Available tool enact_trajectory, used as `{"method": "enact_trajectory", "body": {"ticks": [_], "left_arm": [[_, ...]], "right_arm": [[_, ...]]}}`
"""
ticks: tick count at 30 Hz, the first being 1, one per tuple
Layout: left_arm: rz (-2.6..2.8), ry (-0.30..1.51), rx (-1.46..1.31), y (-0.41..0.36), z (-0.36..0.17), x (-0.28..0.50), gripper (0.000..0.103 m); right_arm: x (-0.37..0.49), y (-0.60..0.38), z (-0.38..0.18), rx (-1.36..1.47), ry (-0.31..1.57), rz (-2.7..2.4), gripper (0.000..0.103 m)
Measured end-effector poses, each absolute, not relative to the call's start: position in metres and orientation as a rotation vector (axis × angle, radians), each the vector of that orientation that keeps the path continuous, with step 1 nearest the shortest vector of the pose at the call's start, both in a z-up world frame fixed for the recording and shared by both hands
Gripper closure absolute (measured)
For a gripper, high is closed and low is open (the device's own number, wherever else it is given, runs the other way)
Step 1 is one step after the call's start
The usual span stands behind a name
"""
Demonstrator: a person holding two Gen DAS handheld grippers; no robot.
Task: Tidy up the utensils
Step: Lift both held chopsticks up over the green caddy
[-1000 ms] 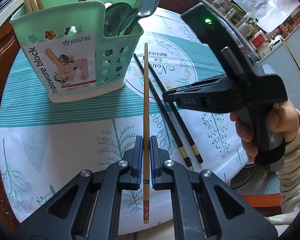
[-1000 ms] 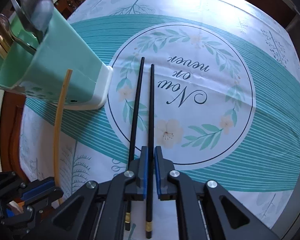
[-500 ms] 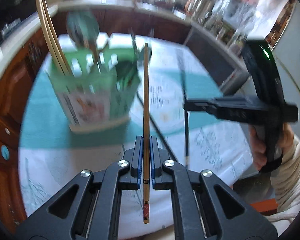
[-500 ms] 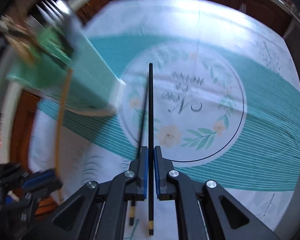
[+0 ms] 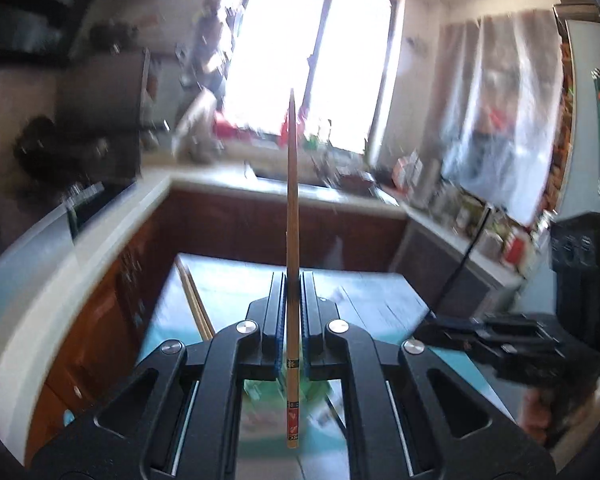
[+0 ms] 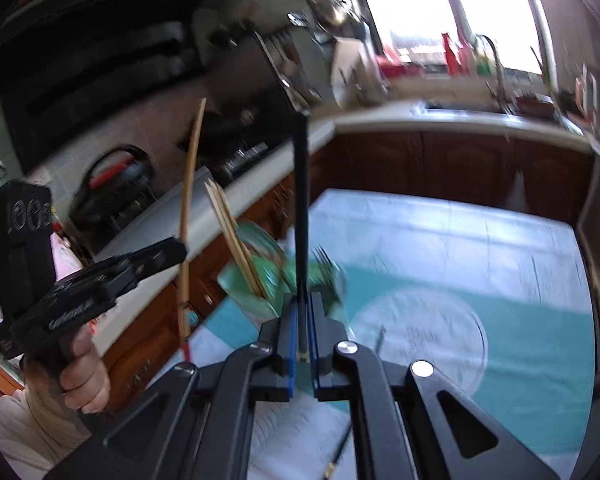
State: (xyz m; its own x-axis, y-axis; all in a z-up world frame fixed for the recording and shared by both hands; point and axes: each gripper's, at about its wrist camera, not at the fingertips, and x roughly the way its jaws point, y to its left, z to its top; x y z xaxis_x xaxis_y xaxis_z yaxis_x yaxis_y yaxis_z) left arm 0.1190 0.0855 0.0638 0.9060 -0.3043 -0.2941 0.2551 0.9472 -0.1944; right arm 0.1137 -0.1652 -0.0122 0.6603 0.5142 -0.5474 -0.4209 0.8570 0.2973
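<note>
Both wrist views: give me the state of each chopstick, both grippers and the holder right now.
Left gripper: shut on the wooden chopstick.
Wooden chopstick: lifted, pointing up, clamped near its decorated end.
Right gripper: shut on the black chopstick.
Black chopstick: lifted, pointing up, clamped near its end.
Second black chopstick: lying on the tablecloth.
Green utensil holder: on the table, holding two wooden chopsticks.

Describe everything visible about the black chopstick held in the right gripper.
The black chopstick is a thin, straight, dark stick, glossy like lacquer or plastic, with a pale gold band near its butt end. The right gripper pinches it between blue pads close to that end, so most of its length points up and away over the table. Its tip is free, touching nothing. Motion blur softens finer detail.
</note>
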Motion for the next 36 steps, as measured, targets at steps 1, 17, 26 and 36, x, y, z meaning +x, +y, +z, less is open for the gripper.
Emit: {"method": "enact_trajectory", "body": {"ticks": [1, 17, 26, 36], "left_arm": [[-0.281, 0.313, -0.155, 0.088, 0.071, 0.123, 0.099], [-0.211, 0.267, -0.181, 0.099, 0.013, 0.196, 0.099], [-0.218, 0.382, -0.172, 0.109, -0.045, 0.210, 0.099], [-0.256, 0.562, -0.073, 0.096, -0.081, 0.204, 0.099]], "right_arm": [[0.116, -0.161, -0.005, 0.148, 0.646, 0.544, 0.098], [0.138, -0.126, 0.046, 0.137, 0.497, 0.586, 0.099], [0.161, -0.104, 0.023, 0.135, 0.499, 0.590, 0.099], [0.168, -0.071, -0.038, 0.007, 0.612, 0.594, 0.098]]}}
